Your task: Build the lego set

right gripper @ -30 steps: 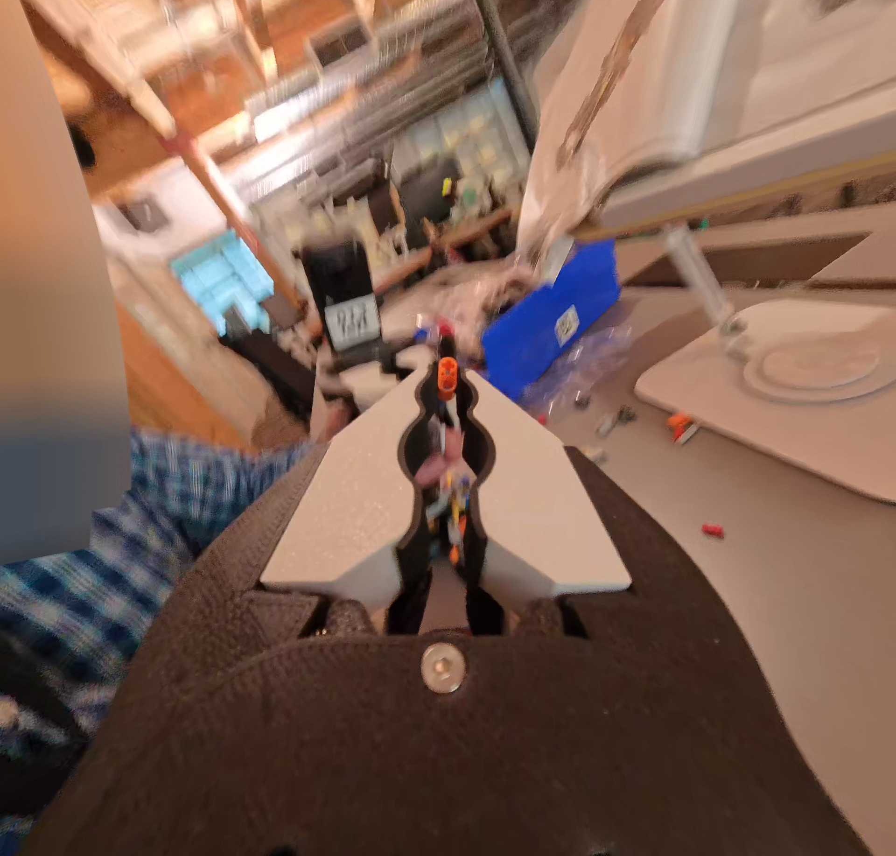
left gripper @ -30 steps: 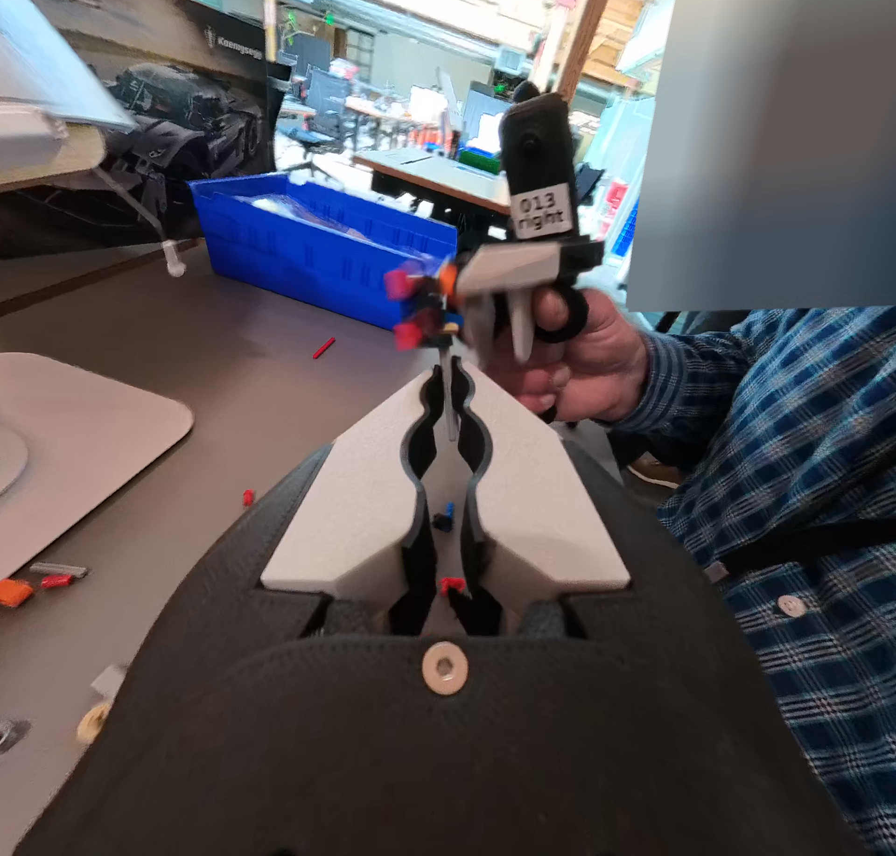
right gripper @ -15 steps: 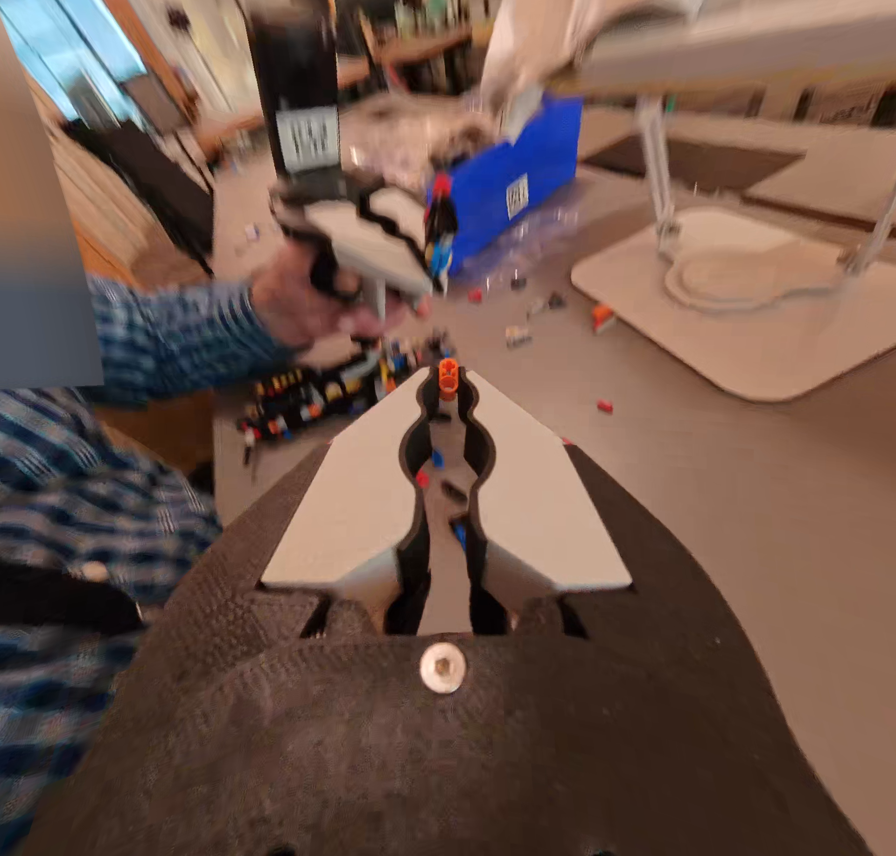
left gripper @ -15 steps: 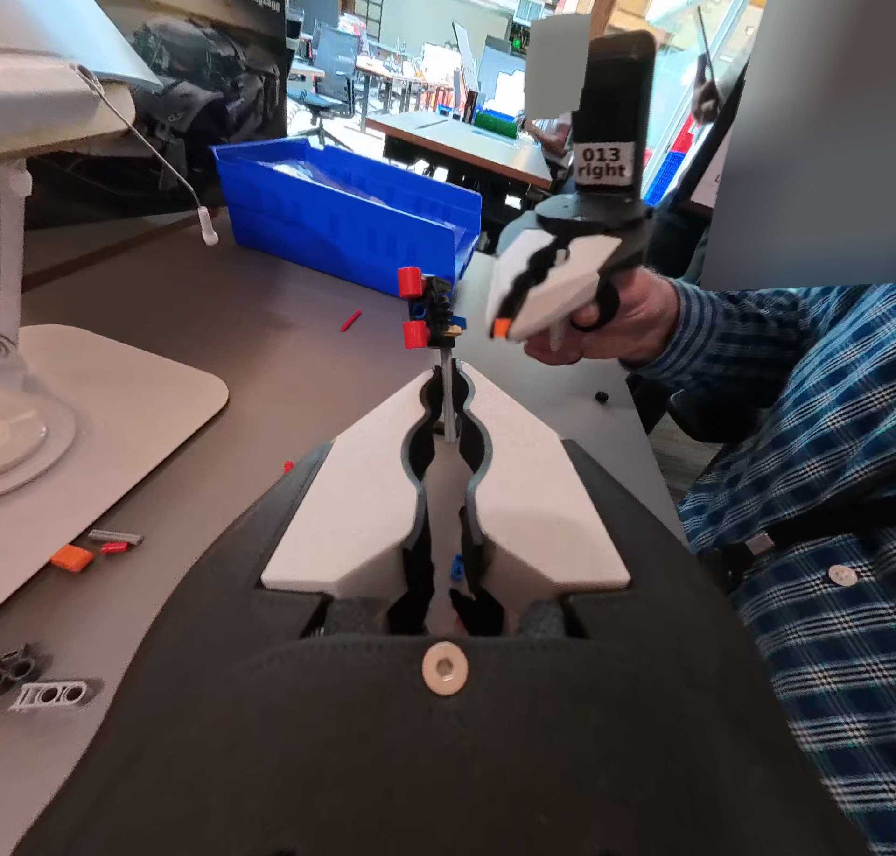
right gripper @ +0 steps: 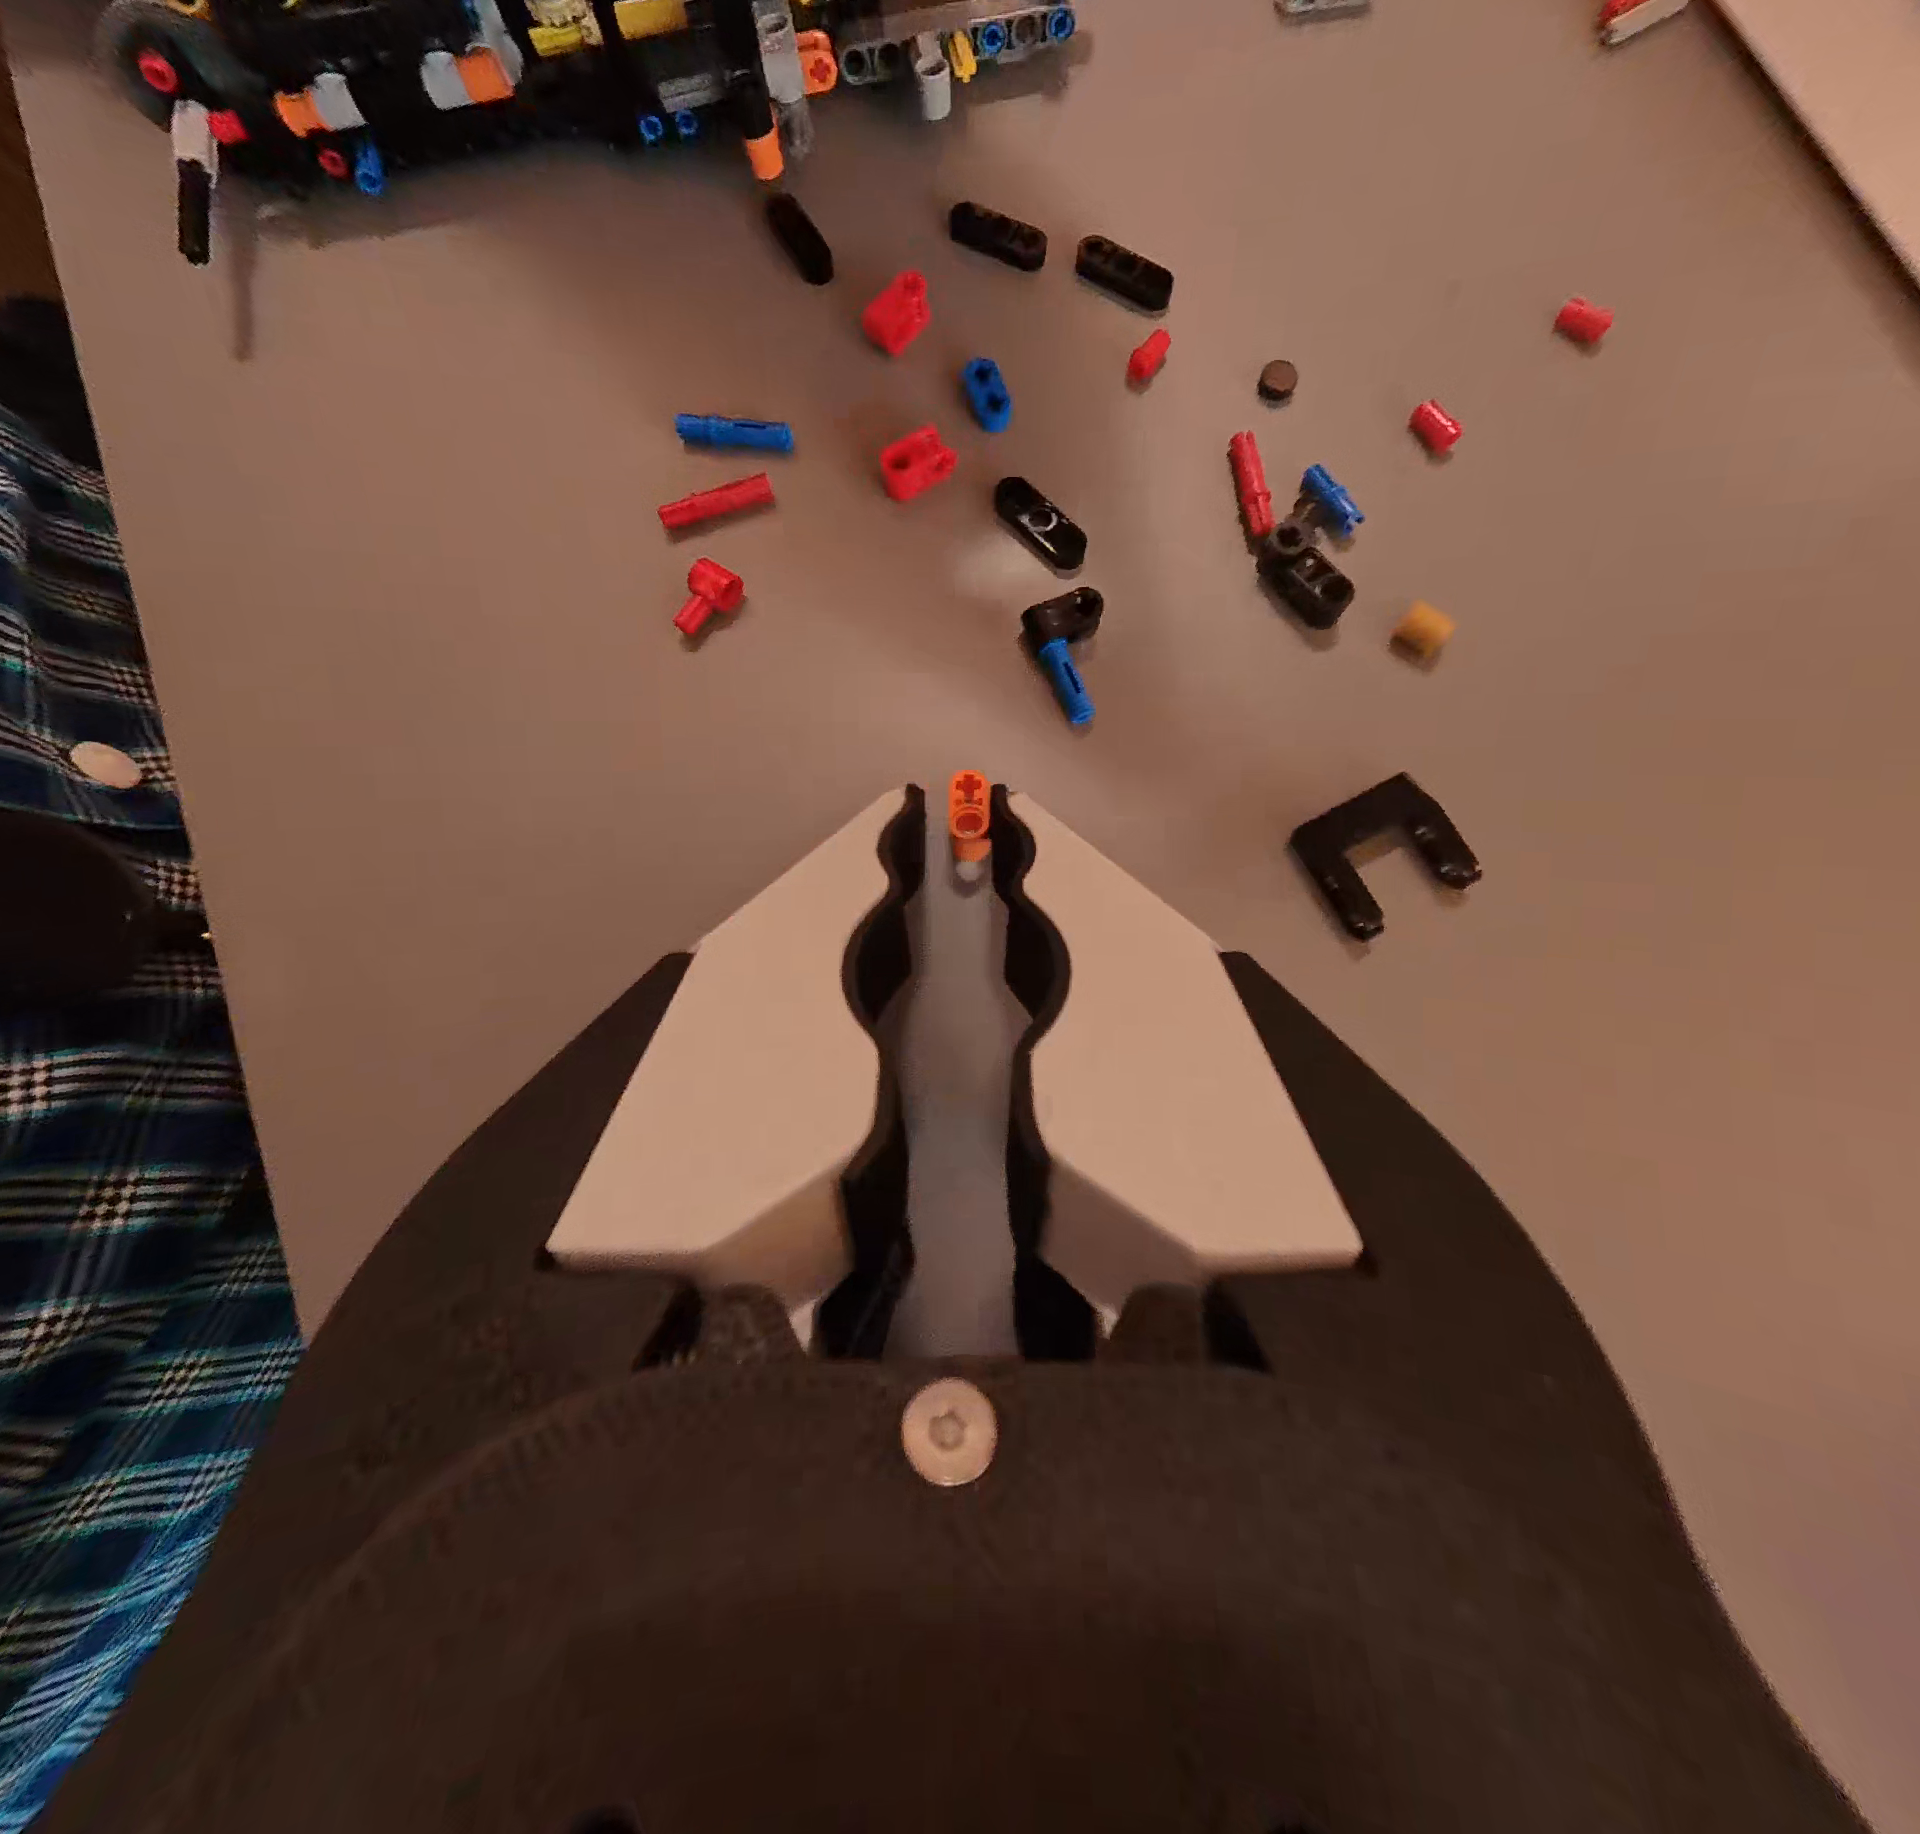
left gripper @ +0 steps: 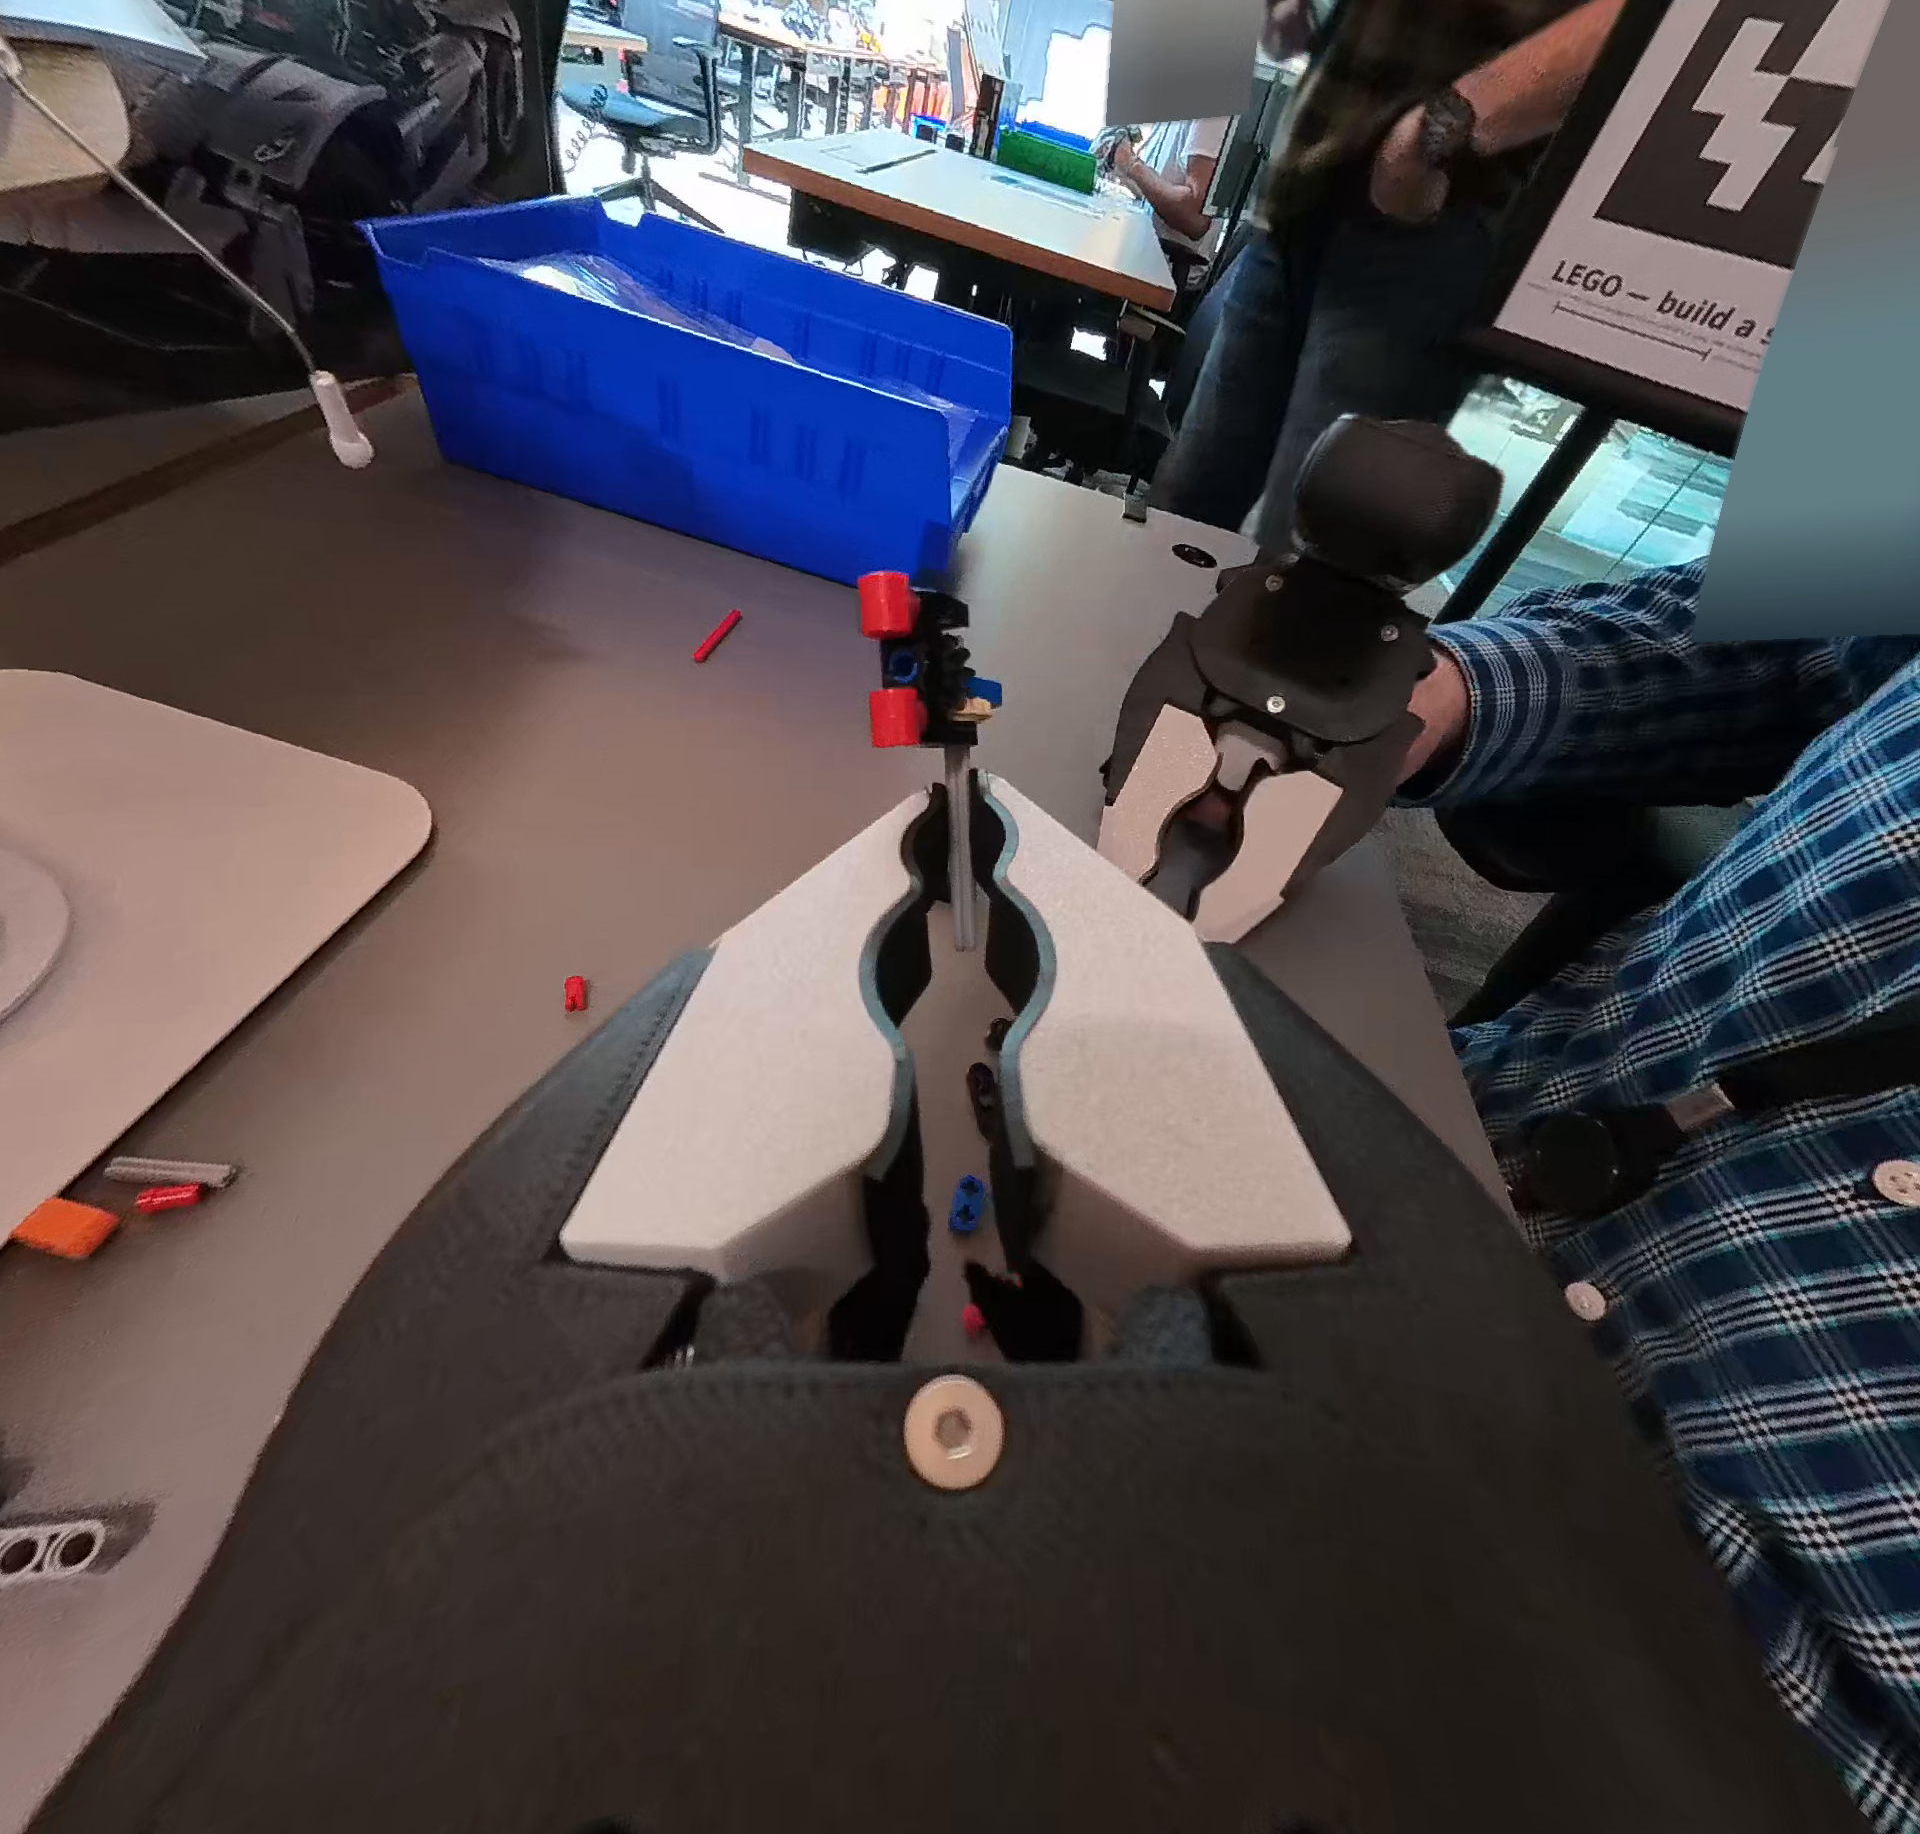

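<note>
My left gripper [left gripper: 961,797] is shut on a grey axle [left gripper: 962,849] that stands upright. At the axle's top sits a small assembly [left gripper: 925,662] of red bushes, black parts and a blue pin, held above the table. My right gripper [right gripper: 961,797] is shut on a small orange connector [right gripper: 968,803] at its tips and points down at the grey table. It also shows in the left wrist view [left gripper: 1236,849], to the right of the assembly and apart from it. A partly built chassis [right gripper: 520,39] lies at the table's near edge.
Several loose red, blue and black pieces [right gripper: 914,459] and a black U-shaped part [right gripper: 1382,849] lie under the right gripper. A blue bin [left gripper: 707,382] stands at the back. A white stand base [left gripper: 156,901] is on the left. A person stands beyond the table [left gripper: 1351,226]. Left tips to right tips: about 15 cm.
My right gripper has drawn away from the assembly, dropped to its right and tipped down to face the table, still holding the orange connector. My left gripper keeps its hold on the axle.
</note>
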`<move>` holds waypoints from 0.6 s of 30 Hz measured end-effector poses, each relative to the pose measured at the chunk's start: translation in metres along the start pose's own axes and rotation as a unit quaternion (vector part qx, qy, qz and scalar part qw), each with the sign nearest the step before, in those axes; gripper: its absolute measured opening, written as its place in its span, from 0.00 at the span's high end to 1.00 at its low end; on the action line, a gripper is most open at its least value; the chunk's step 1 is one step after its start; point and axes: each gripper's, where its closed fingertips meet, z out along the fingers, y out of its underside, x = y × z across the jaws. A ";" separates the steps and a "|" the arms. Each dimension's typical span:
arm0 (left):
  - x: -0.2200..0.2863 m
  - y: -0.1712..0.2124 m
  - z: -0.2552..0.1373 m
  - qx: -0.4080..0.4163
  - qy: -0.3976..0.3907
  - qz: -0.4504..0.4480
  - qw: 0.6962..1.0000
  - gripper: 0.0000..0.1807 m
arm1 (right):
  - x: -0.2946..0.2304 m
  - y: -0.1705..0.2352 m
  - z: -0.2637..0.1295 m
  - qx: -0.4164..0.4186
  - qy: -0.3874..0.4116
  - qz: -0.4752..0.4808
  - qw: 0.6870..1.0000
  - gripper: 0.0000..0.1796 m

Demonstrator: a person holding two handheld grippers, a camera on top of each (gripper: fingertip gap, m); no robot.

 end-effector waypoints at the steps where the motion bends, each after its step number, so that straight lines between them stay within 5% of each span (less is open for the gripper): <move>1: 0.001 0.001 0.001 -0.003 0.001 0.002 1.000 0.99 | -0.001 0.000 0.000 -0.003 -0.003 0.000 1.000 0.89; 9: 0.007 0.001 0.002 -0.003 0.008 0.005 1.000 0.99 | 0.006 -0.010 -0.014 0.002 0.024 -0.016 1.000 0.82; 14: 0.014 -0.008 0.002 0.028 0.028 -0.002 0.999 0.99 | 0.029 -0.083 -0.051 0.147 0.041 0.024 0.988 0.86; 18: 0.017 -0.020 -0.002 0.063 0.028 0.005 0.998 0.99 | 0.036 -0.144 -0.070 0.281 -0.044 0.115 0.952 0.82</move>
